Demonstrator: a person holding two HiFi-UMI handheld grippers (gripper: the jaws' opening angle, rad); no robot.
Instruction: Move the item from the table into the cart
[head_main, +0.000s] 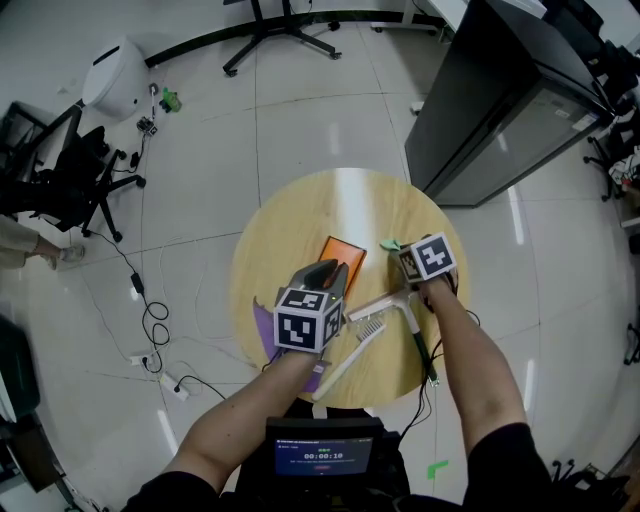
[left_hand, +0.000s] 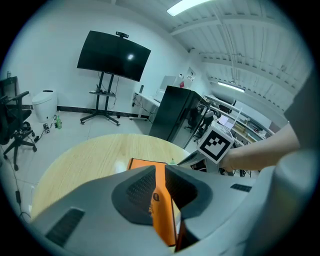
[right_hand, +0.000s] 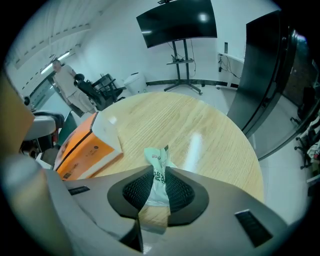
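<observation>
The round pale wooden table (head_main: 330, 200) is cut off at its near edge by the person's forearms in the head view. The flat orange cardboard box (head_main: 343, 250) lies at the table's middle, its near end covered by the left gripper (head_main: 334, 270). A purple sheet (head_main: 262, 325) shows only a corner from under that gripper's marker cube. The small white-and-green plastic packet (right_hand: 159, 175) is nearly hidden in the head view.

In the left gripper view the jaws clamp the orange box's edge. The right gripper (right_hand: 159, 181) stands just right of the box, jaws narrow, pads pinching the packet upright above the table.
</observation>
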